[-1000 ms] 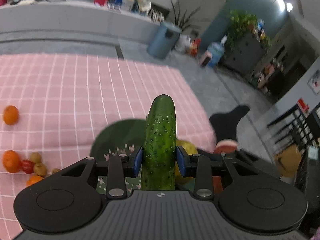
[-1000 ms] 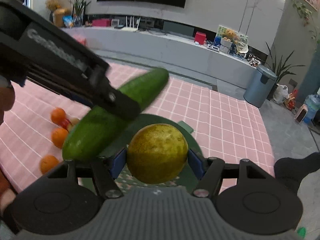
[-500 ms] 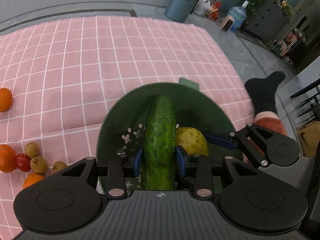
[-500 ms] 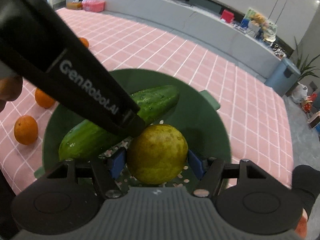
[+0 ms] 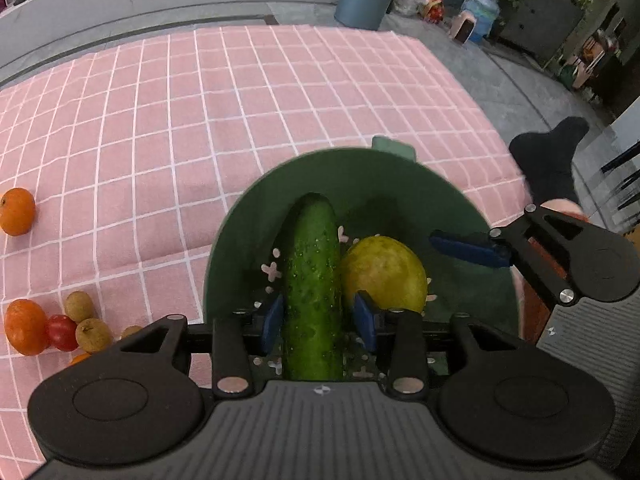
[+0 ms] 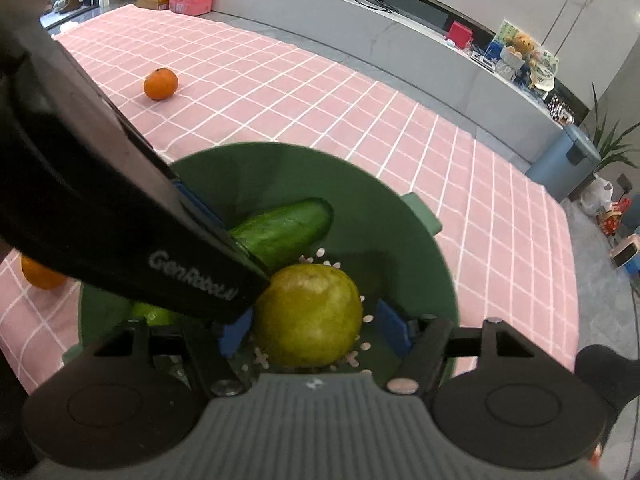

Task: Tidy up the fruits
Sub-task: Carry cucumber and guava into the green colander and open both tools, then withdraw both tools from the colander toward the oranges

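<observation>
A green cucumber [image 5: 313, 280] lies in the green perforated bowl [image 5: 400, 176], beside a round yellow-green fruit [image 5: 383, 272]. My left gripper [image 5: 318, 318] straddles the cucumber with its blue pads spread off it, so it is open. My right gripper [image 6: 314, 330] is inside the bowl [image 6: 400, 232] around the yellow-green fruit [image 6: 308, 316]; its blue pads stand apart from the fruit, so it is open. The cucumber [image 6: 284, 232] shows behind the left gripper's body in the right wrist view.
The bowl sits on a pink checked cloth [image 5: 200, 120]. To the left lie oranges [image 5: 16, 212], a cherry tomato [image 5: 62, 332] and small brown fruits [image 5: 94, 334]. Another orange [image 6: 160, 84] lies far back. The cloth's right edge drops to grey floor [image 5: 500, 80].
Both grippers came down into the bowl with their fruit. The pads have spread, and the cucumber and the yellow-green fruit now rest on the bowl's bottom.
</observation>
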### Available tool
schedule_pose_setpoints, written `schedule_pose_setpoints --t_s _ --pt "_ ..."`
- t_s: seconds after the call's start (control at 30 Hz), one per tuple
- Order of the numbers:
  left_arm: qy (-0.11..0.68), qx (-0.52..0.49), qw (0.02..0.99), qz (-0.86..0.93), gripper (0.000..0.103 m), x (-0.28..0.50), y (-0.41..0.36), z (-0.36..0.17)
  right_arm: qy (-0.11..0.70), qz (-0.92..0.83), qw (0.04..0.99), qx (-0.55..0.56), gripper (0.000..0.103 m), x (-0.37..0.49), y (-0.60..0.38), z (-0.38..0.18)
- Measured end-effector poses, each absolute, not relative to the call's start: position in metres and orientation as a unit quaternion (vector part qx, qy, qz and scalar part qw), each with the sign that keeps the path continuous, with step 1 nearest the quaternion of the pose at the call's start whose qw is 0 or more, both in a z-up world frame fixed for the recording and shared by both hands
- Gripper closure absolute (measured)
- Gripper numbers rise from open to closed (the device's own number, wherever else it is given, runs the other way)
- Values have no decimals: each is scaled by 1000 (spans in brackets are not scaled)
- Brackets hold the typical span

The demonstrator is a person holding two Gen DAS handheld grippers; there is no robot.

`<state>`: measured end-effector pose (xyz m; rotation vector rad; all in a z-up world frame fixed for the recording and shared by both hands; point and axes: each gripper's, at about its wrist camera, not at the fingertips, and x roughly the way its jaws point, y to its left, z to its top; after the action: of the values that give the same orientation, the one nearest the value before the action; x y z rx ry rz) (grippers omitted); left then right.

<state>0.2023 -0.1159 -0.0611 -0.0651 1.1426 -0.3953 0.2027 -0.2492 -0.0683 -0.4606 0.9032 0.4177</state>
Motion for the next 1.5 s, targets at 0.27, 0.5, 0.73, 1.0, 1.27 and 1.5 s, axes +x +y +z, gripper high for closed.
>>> schedule_pose_setpoints --t_s 0.27,0.5,0.73,1.0,1.27,1.5 --pt "491 -42 845 -206 47 175 -96 -21 395 159 869 -251 18 182 -242 -46" --pt "445 -10 874 -195 47 140 -76 4 340 129 910 -200 15 132 -235 -17" --pt "401 10 902 -160 47 100 -38 18 315 149 933 -85 15 85 -205 -7" --pt "391 6 911 -128 47 72 7 19 318 176 932 -5 14 47 -162 -14" --pt "402 -8 908 -122 47 57 36 -10 349 191 917 11 15 41 -133 -38" --pt "411 -41 901 -130 49 55 54 -34 384 177 906 -9 29 48 -120 -59"
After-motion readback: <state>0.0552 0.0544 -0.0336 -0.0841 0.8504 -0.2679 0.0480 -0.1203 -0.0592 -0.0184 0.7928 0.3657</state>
